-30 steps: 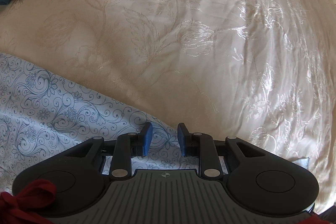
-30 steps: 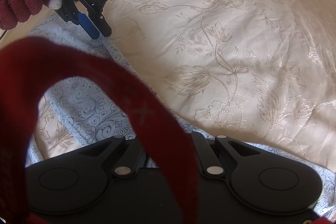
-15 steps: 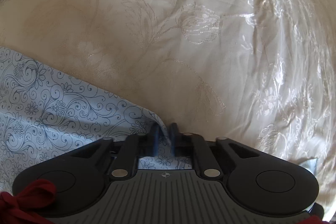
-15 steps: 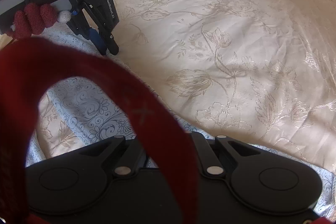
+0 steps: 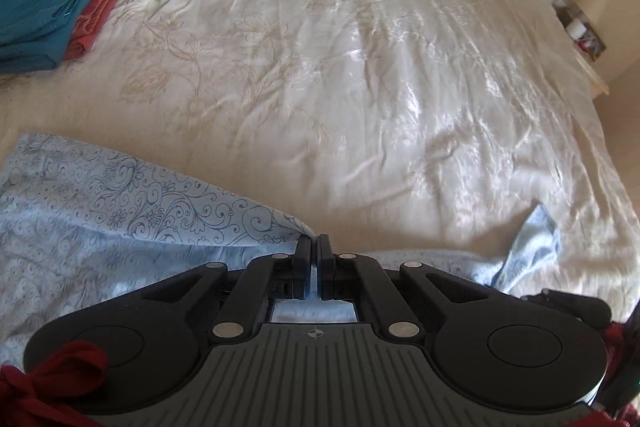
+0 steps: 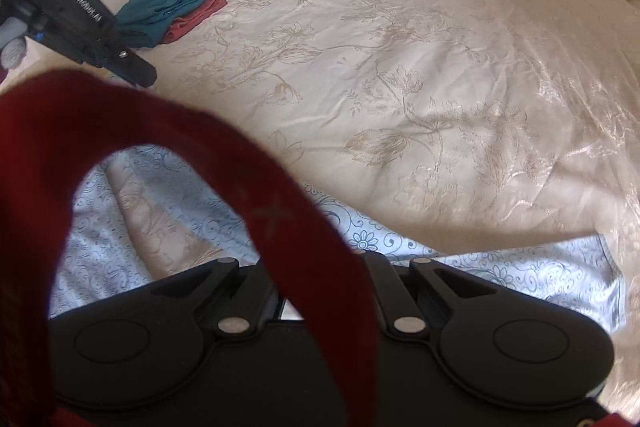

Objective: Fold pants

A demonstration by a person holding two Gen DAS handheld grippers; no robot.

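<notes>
Left wrist view: left gripper [image 5: 314, 247] jaws pinched tight on pants [image 5: 120, 211] edge, likely for folding over bed [image 5: 360, 67]; right gripper [image 6: 320, 267] jaws closed, strap-hidden, hold unclear.

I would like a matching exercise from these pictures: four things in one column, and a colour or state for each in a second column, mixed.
Things:
1. pants
2. left gripper
3. bedspread
4. top garment of the stack

States:
A. teal, folded
B. cream, embroidered with flowers
C. shut on a fabric edge
D. light blue with a scroll print

Pairs: 1-D, 2-C, 3-B, 4-A
</notes>
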